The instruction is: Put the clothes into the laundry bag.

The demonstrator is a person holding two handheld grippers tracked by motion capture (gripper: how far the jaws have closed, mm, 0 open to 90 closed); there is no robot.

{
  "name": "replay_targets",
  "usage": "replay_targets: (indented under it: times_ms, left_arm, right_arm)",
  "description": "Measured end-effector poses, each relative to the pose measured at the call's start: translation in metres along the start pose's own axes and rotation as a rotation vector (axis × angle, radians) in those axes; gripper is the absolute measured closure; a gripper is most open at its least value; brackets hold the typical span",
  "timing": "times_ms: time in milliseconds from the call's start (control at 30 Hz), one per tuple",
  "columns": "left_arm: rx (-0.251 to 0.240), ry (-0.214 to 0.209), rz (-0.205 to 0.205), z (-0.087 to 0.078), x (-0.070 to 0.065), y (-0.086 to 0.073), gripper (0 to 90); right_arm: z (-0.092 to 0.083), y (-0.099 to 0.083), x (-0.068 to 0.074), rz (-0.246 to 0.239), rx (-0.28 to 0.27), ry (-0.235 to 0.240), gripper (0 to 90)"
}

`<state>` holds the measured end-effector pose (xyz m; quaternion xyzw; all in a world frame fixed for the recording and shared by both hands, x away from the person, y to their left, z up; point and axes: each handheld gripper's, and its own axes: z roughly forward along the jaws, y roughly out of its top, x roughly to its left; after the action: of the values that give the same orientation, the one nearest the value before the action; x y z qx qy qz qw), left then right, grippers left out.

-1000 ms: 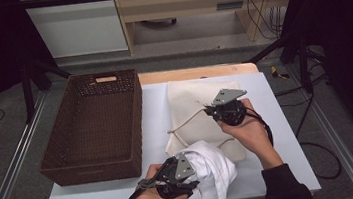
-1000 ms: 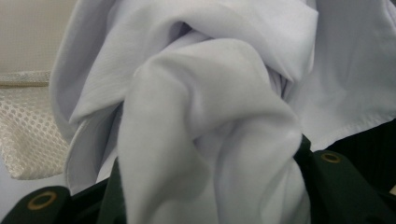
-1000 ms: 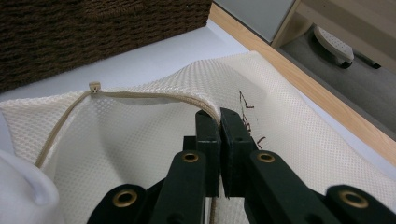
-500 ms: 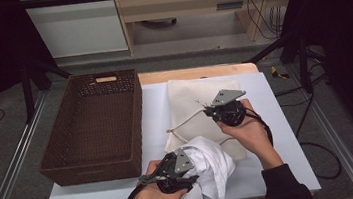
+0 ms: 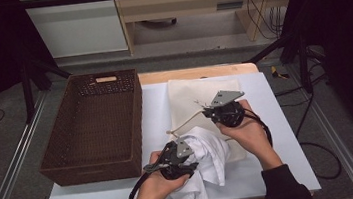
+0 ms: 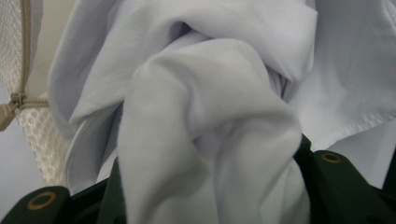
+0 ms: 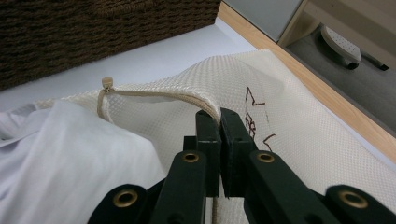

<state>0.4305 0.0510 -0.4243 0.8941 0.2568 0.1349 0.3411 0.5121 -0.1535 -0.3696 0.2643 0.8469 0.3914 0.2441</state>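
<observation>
A cream mesh laundry bag [image 5: 199,94] lies flat on the white table, its zipped edge [image 7: 154,95] lifted. My right gripper [image 7: 219,114] is shut on that zipper edge and holds the mouth up; in the high view the right gripper [image 5: 205,110] sits over the bag's middle. A bunched white garment [image 5: 208,156] lies at the bag's near end. My left gripper [image 5: 191,159] is shut on a thick fold of the white garment [image 6: 210,140], which bulges up between the jaws. The zipper pull [image 6: 16,100] shows at the left of the left gripper view.
A dark brown wicker basket [image 5: 94,126] stands on the left half of the table, close to the bag. The table's wooden far edge [image 5: 196,73] runs behind the bag. Dark stands and cables flank the table.
My left gripper has carried the white garment up and to the right, closer to the lifted bag mouth. The right gripper has held still.
</observation>
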Motion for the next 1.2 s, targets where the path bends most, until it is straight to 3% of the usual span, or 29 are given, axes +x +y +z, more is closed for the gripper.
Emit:
replay_targets:
  times_ms: [300, 500, 933, 1200]
  left_arm:
    - [-0.018, 0.034, -0.017, 0.012, 0.005, 0.008, 51.7]
    - [-0.031, 0.03, -0.045, 0.019, 0.009, 0.012, 51.7]
    - [-0.058, 0.053, -0.062, 0.03, 0.014, 0.023, 51.6]
    - [-0.077, 0.08, -0.133, 0.044, 0.024, 0.026, 51.2]
  right_arm:
    - [0.0, 0.001, 0.002, -0.004, -0.001, 0.004, 87.9]
    - [0.0, 0.001, 0.002, -0.003, -0.003, 0.004, 87.9]
    - [0.0, 0.001, 0.002, -0.007, 0.003, 0.011, 87.9]
    - [0.003, 0.0, 0.004, -0.012, 0.01, 0.018, 88.0]
